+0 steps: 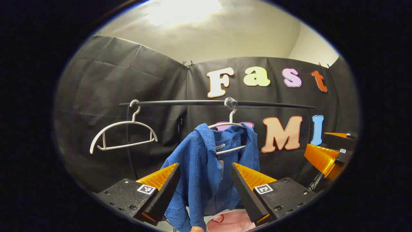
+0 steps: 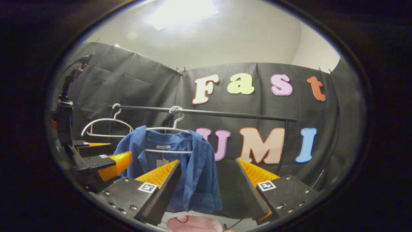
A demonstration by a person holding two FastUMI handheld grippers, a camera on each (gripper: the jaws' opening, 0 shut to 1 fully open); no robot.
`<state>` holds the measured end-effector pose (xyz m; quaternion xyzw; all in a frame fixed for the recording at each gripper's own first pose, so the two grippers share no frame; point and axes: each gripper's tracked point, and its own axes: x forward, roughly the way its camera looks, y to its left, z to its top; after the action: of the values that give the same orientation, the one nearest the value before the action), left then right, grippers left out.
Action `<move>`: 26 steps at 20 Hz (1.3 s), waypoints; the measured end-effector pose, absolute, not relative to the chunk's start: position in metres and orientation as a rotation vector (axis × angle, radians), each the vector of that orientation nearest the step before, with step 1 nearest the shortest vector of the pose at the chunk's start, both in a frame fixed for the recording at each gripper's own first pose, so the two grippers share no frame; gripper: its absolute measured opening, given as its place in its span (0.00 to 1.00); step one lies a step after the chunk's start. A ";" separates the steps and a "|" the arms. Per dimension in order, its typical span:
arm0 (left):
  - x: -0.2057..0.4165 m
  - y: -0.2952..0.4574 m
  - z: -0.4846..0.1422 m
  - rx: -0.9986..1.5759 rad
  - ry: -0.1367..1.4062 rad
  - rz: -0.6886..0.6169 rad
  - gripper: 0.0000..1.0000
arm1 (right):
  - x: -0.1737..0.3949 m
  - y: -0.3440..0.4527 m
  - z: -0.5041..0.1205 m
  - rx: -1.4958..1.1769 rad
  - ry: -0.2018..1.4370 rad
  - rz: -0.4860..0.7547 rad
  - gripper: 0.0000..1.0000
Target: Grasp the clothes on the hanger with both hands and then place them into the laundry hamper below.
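Observation:
A blue ribbed cardigan (image 1: 206, 167) (image 2: 190, 170) hangs on a white hanger (image 1: 230, 124) (image 2: 167, 129) from a black rail (image 1: 264, 103) (image 2: 225, 113). My left gripper (image 1: 205, 175) is open, its fingers standing on either side of the cardigan's left half, some way short of it. My right gripper (image 2: 207, 175) is open too, with the cardigan's right edge seen between its fingers farther off. The other gripper appears at the right edge of the left gripper view (image 1: 331, 151) and at the left edge of the right gripper view (image 2: 96, 158). Below the cardigan is a pink hamper (image 1: 230, 222) (image 2: 194, 224).
A second white hanger (image 1: 124, 135) (image 2: 106, 125) hangs bare on the rail's left end. The rail's upright post (image 2: 283, 145) stands at the right. Black cloth walls close off the back and sides.

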<state>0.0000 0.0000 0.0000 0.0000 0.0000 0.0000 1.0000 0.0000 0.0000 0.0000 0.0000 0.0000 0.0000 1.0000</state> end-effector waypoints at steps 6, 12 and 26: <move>-0.003 -0.002 0.000 0.012 0.004 0.008 0.94 | -0.001 0.002 0.001 0.001 0.003 0.009 0.94; -0.004 -0.004 -0.001 0.015 0.005 0.005 0.94 | 0.003 0.000 0.003 0.016 0.001 0.009 0.94; 0.031 0.001 -0.051 0.033 0.090 0.056 0.94 | 0.009 0.005 -0.001 -0.005 0.033 0.001 0.94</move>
<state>0.0307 0.0015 -0.0513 0.0164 0.0448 0.0281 0.9985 0.0093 0.0051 -0.0009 -0.0025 0.0165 0.0004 0.9999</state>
